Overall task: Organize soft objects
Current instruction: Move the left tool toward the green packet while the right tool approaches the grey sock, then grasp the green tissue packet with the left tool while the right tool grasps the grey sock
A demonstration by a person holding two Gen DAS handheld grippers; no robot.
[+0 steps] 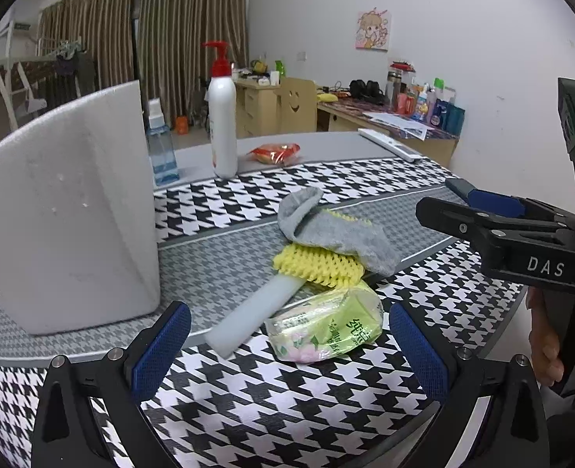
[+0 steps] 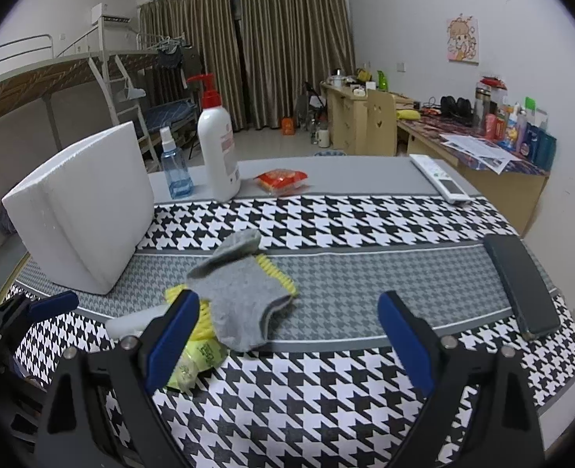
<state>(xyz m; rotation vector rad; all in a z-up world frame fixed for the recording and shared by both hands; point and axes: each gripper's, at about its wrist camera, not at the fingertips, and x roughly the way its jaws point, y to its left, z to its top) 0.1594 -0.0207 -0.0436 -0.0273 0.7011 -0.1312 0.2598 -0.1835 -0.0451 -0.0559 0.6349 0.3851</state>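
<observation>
A grey sock [image 1: 334,230] [image 2: 244,292] lies over a yellow foam net [image 1: 318,267] [image 2: 274,273] on the houndstooth cloth. A white foam stick [image 1: 252,314] pokes out from under the net. A green tissue pack [image 1: 326,325] [image 2: 197,358] lies in front of them. A white foam box [image 1: 65,214] [image 2: 80,202] stands to the left. My left gripper [image 1: 287,347] is open and empty, just in front of the tissue pack. My right gripper [image 2: 287,335] is open and empty, just right of the sock; it also shows in the left wrist view [image 1: 482,202].
A white pump bottle [image 1: 223,117] [image 2: 217,148], a blue spray bottle [image 1: 162,148] [image 2: 174,167], and a red snack packet [image 1: 275,153] [image 2: 281,180] stand at the table's back. A white remote [image 2: 439,179] and a black phone [image 2: 521,280] lie at right.
</observation>
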